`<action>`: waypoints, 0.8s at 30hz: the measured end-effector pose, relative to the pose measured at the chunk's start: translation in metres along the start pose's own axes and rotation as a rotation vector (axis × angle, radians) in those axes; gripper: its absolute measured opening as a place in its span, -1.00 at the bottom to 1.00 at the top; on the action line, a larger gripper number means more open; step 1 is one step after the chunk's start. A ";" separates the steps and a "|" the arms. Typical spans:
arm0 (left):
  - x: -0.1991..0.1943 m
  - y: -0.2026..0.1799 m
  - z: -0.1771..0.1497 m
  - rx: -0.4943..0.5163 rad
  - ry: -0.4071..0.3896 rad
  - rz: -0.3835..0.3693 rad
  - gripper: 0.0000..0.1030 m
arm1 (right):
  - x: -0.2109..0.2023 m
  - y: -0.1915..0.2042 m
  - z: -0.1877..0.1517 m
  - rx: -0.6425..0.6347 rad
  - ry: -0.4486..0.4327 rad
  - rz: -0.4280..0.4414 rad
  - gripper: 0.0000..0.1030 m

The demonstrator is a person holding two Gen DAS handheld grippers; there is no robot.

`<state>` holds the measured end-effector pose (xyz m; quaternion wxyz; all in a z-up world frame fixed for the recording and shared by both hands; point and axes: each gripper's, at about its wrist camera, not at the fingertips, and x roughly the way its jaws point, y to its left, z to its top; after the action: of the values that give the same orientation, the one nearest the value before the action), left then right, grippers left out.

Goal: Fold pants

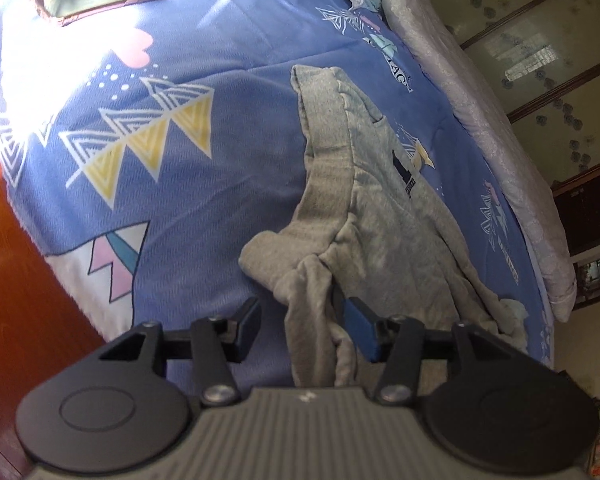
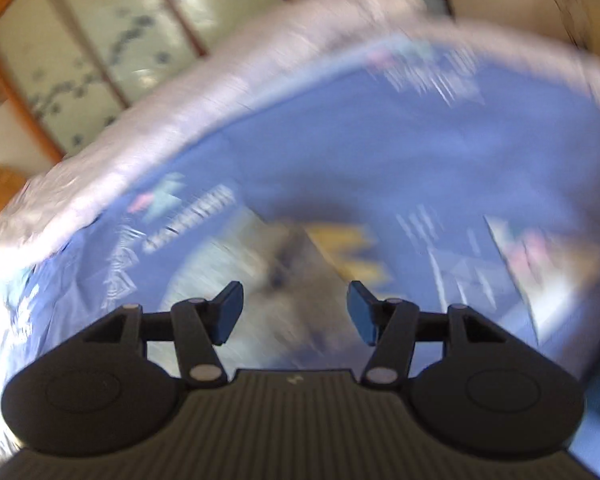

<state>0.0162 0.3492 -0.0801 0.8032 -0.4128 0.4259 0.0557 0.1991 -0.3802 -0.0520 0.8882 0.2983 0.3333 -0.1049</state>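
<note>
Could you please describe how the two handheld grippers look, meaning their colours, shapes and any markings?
Both look identical. The left gripper and the right gripper each have a dark grey ribbed body with a small pale mark near its front edge, two round black discs at the sides, black linkage bars with silver pivot pins, and two flat blue finger pads. No cables, sleeves or hands are visible.

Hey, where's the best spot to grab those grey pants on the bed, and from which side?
Grip the grey pants at the bunched end nearest the left gripper, coming from the near side; that fold already hangs between its open jaws, thick enough to pinch.
</note>
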 end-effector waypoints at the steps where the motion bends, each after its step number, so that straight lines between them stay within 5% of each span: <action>1: 0.000 0.002 -0.006 -0.024 0.009 -0.011 0.09 | 0.008 -0.009 -0.004 0.065 0.017 -0.002 0.18; 7: 0.014 0.004 -0.030 -0.088 0.048 -0.041 -0.01 | 0.059 -0.007 -0.020 0.354 0.059 0.128 0.19; 8: 0.019 0.002 -0.031 -0.087 0.048 -0.041 -0.08 | 0.065 0.002 -0.021 0.344 0.059 0.132 -0.05; 10: 0.031 0.000 -0.031 -0.072 0.063 -0.043 -0.78 | 0.072 0.022 -0.019 0.277 0.090 0.118 -0.67; 12: 0.038 -0.002 -0.031 -0.074 0.071 -0.023 -0.79 | 0.062 0.036 -0.014 0.218 0.056 0.079 -0.68; 19: 0.015 -0.009 -0.028 -0.023 0.023 -0.080 -0.80 | -0.089 0.022 0.027 0.000 -0.252 0.060 -0.69; 24: 0.003 -0.004 -0.025 -0.043 0.012 -0.144 -0.80 | -0.198 -0.012 0.050 -0.037 -0.335 -0.012 -0.64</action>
<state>0.0040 0.3279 -0.0868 0.7935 -0.4600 0.3986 0.0043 0.0713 -0.4222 0.1028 0.9360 0.2581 0.1843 -0.1524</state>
